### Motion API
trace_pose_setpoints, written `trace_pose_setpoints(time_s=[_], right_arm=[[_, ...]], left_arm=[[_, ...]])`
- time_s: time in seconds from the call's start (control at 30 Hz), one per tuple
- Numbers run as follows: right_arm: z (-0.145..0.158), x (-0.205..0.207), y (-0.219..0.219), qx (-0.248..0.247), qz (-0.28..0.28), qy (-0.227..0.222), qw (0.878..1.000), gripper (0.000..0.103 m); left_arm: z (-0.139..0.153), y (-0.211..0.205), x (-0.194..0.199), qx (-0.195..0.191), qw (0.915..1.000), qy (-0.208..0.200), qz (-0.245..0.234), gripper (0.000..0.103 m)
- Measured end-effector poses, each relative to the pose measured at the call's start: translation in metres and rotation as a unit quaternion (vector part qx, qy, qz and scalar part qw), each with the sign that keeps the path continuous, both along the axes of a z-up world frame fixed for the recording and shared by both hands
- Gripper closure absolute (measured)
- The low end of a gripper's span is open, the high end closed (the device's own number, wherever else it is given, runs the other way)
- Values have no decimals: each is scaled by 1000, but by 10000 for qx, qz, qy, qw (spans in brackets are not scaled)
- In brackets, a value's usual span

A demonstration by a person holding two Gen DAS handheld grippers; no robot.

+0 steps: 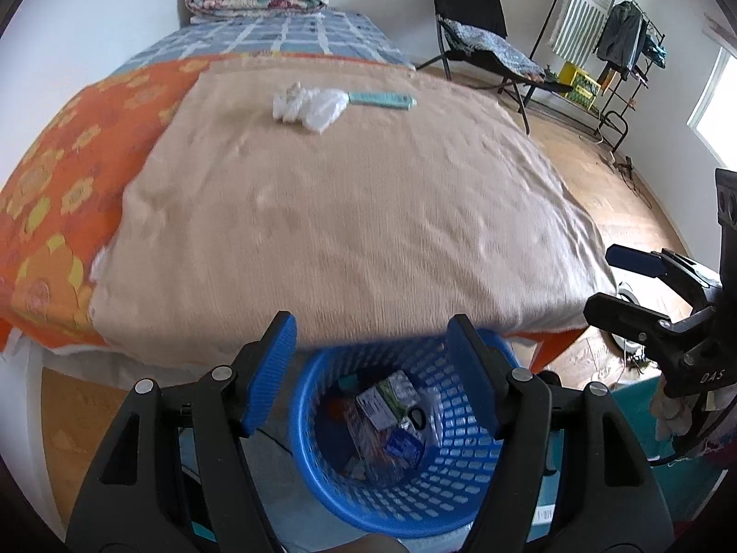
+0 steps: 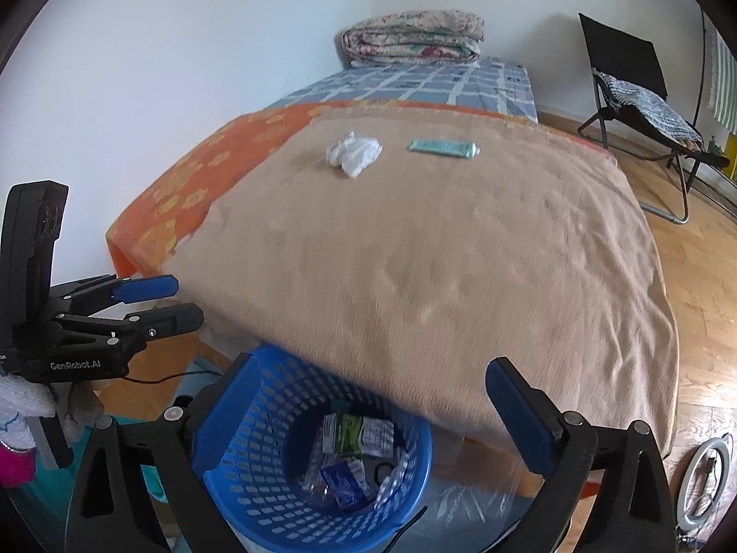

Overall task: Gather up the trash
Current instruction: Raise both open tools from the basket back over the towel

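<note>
A blue plastic basket (image 1: 318, 461) (image 2: 239, 484) stands on the floor at the foot of the bed, holding several pieces of trash, among them a green and white carton (image 1: 387, 398) (image 2: 357, 433). My left gripper (image 1: 373, 368) (image 2: 186, 298) hangs open above the basket with nothing between its blue pads. My right gripper (image 2: 373, 414) (image 1: 603, 283) is also open and empty above the basket, spread wide. Far up the beige blanket lie a crumpled white wad (image 1: 306, 106) (image 2: 353, 151) and a teal tube (image 1: 382, 100) (image 2: 442, 147).
The bed (image 2: 460, 253) fills the middle, with a folded quilt (image 2: 414, 37) at its head against the wall. A black folding chair (image 2: 645, 106) and a clothes rack (image 1: 612, 32) stand on the wooden floor to the right. A clear plastic bag (image 2: 465, 497) lies beside the basket.
</note>
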State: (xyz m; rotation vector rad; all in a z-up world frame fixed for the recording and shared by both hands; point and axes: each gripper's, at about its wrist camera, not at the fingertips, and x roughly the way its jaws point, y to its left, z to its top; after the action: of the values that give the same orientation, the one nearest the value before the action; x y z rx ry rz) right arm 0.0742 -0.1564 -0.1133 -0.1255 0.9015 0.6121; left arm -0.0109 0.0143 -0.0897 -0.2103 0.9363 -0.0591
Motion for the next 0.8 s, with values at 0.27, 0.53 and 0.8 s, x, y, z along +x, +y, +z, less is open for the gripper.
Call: trace_pose_setpoints(time_s=[0.27,0.53,0.8], right_arm=[[24,28,-4,288,-87,-208,9993,4],[44,73,-6,369,-169,-629,9972,4],[46,139,-5,689,-371,-492,9957,4]], left_arm=[[22,18,35,-209,9994,-157,229,33],[31,25,73,-101,9992,-252,296,33],[32,26,119,-79,9989,-327,335,33]])
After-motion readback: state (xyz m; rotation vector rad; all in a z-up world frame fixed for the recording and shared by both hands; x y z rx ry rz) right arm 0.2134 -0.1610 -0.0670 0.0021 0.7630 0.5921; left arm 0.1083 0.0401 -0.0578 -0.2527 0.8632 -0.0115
